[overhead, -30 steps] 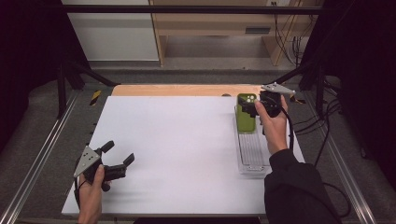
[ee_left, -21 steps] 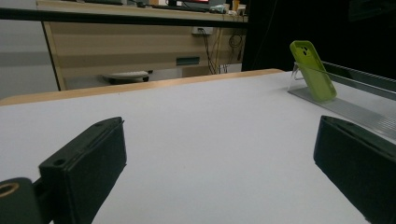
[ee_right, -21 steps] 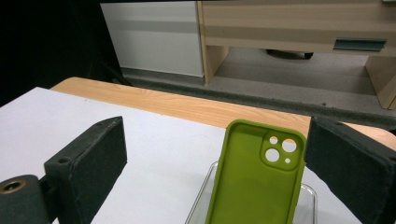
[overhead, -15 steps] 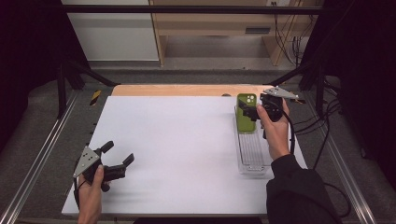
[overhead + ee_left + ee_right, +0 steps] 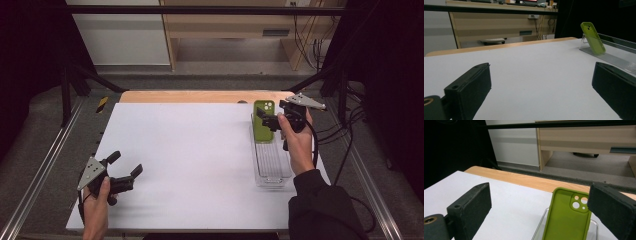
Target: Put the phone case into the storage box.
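Right tongs [image 5: 267, 120]: spread wide, either side of green phone case [image 5: 263, 120], not gripping.
Case: upright in clear tray [image 5: 272, 172].
Left tongs [image 5: 125, 165]: wide, empty, over tabletop [image 5: 190, 150].

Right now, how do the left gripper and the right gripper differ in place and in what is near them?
The left gripper rests at the table's near left on bare white surface; the right gripper is raised at the far right, jaws around the green phone case leaning in the clear tray. Both are open.
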`<state>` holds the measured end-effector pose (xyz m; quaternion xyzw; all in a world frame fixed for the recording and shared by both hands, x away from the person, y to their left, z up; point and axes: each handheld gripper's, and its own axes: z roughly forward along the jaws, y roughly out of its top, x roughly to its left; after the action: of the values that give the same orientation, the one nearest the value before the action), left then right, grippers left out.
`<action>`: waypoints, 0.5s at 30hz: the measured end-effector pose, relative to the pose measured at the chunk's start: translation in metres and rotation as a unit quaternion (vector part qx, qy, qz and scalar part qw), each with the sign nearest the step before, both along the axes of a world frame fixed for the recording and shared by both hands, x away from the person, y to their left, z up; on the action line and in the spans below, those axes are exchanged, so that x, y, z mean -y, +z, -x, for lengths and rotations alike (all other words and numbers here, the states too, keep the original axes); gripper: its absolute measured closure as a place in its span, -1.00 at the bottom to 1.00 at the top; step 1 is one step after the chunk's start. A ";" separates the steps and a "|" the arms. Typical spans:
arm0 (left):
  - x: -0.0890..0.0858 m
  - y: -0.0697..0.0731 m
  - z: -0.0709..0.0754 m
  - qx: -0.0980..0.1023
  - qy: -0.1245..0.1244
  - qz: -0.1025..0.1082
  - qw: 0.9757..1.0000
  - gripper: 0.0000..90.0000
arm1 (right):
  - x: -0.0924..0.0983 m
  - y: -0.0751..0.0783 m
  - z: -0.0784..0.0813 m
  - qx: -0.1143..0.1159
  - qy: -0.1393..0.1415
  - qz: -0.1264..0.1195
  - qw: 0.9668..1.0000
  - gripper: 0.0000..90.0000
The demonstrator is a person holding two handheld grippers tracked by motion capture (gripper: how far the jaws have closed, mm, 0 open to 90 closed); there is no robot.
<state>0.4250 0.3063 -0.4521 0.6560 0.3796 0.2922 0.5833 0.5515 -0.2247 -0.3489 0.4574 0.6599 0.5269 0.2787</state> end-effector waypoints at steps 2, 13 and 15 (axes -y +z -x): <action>0.000 0.000 0.000 0.001 -0.002 0.002 1.000 -0.96 | 0.000 0.001 0.002 0.004 0.001 -0.003 1.000 -0.88; -0.005 0.001 0.001 0.004 0.003 0.007 1.000 -0.96 | 0.008 0.002 0.012 0.012 0.001 -0.017 1.000 -0.88; -0.006 0.002 0.002 0.006 0.001 0.006 1.000 -0.96 | 0.009 0.002 0.013 0.015 0.001 -0.017 1.000 -0.88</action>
<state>0.4233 0.3127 -0.4504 0.6499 0.3783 0.2945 0.5897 0.5381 -0.2341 -0.3468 0.4535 0.6468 0.5453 0.2806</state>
